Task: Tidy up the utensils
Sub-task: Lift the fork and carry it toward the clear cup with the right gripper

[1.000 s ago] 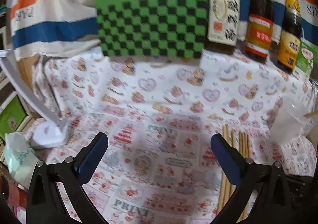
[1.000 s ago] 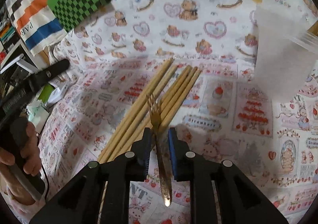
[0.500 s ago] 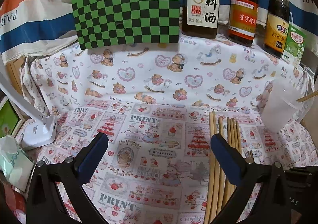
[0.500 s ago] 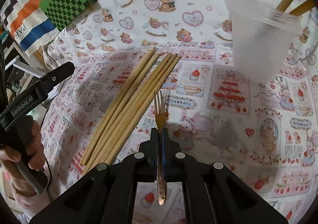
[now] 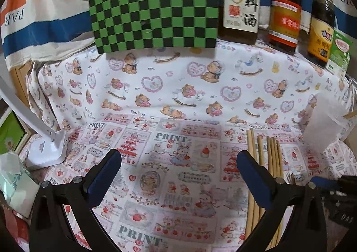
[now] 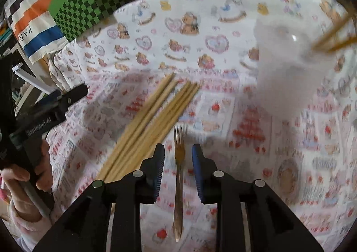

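Fork (image 6: 178, 176) between opening right gripper (image 6: 178, 160) fingers (image 6: 158, 162)

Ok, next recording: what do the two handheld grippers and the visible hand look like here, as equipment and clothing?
Both are black plastic two-finger tools with silver pivot bolts and dark blue ribbed pads. The right gripper shows its fingers close up. The left gripper looks the same; from the right wrist view its black handle carries white lettering, and the hand holding it wears a pale pink fuzzy sleeve.

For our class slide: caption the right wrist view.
Right gripper opening around a fork, beside chopsticks.
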`<action>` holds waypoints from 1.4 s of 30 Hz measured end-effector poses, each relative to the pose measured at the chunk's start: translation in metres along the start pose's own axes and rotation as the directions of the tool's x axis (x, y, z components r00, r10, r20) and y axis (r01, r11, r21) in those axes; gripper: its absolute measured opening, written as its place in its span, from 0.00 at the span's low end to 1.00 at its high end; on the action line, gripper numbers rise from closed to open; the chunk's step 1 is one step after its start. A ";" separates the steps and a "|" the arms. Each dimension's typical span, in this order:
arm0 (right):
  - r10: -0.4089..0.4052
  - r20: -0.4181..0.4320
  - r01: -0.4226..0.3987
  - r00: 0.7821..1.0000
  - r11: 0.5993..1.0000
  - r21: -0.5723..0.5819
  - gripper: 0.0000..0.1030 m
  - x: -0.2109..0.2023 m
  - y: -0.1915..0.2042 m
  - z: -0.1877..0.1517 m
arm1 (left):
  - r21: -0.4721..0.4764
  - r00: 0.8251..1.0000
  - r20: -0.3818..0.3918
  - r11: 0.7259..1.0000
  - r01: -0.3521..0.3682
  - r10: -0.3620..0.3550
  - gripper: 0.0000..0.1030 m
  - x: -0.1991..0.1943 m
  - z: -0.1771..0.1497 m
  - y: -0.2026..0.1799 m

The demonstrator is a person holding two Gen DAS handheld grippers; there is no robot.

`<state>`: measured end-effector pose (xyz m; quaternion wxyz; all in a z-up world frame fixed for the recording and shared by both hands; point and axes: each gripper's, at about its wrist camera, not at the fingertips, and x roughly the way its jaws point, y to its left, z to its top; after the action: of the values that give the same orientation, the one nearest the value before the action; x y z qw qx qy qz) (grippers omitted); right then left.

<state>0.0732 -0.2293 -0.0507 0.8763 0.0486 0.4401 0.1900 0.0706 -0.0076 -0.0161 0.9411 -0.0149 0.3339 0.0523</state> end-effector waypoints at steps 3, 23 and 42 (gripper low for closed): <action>-0.007 -0.017 0.007 1.000 1.000 0.004 0.26 0.010 0.000 0.016 | -0.043 1.000 -0.006 0.999 0.022 -0.022 0.99 0.002 0.001 0.008; 0.174 -0.073 -0.178 0.982 0.982 -0.056 0.22 0.042 -0.014 0.020 | -0.053 0.998 0.007 0.997 0.062 -0.062 0.99 -0.007 0.004 0.004; 0.053 -0.067 -0.052 0.996 0.999 0.016 0.10 0.017 -0.009 0.019 | -0.046 0.999 0.008 0.998 0.047 -0.047 0.99 -0.009 0.004 0.006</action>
<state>0.1004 -0.2298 -0.0546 0.8554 0.0598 0.4691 0.2112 0.0651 -0.0023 -0.0075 0.9426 -0.0443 0.3287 0.0381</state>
